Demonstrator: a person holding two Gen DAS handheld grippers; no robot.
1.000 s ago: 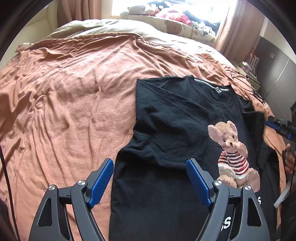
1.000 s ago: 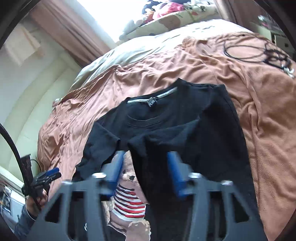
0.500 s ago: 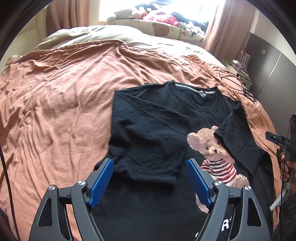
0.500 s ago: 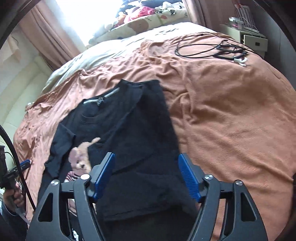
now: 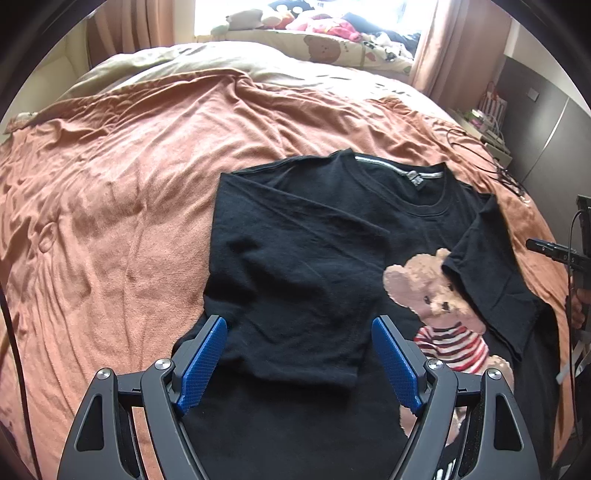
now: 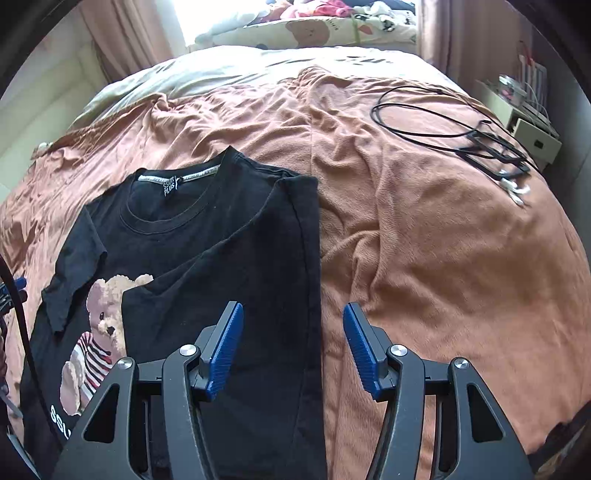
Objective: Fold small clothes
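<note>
A black T-shirt (image 5: 303, 258) with a teddy-bear print (image 5: 432, 295) lies flat on the orange-brown bedspread (image 5: 110, 221). Both of its sides are folded inward, and the right flap (image 6: 236, 280) covers part of the bear (image 6: 107, 314). My left gripper (image 5: 299, 358) hovers open over the folded left flap, holding nothing. My right gripper (image 6: 293, 347) hangs above the shirt's folded right edge; its jaws are closing, with the cloth's edge below them and neither pad pressing on it. The right gripper's dark body (image 5: 554, 253) shows at the left wrist view's right border.
Black cables (image 6: 461, 129) lie coiled on the bedspread at the far right. A pale quilt (image 5: 207, 62) and soft toys (image 5: 317, 22) sit at the head of the bed. A small bedside shelf (image 6: 532, 122) stands to the right.
The right gripper let go of the shirt's right side, which now lies folded over the bear, and it drew back to the right edge with its jaws narrowing. The left gripper stayed open.
</note>
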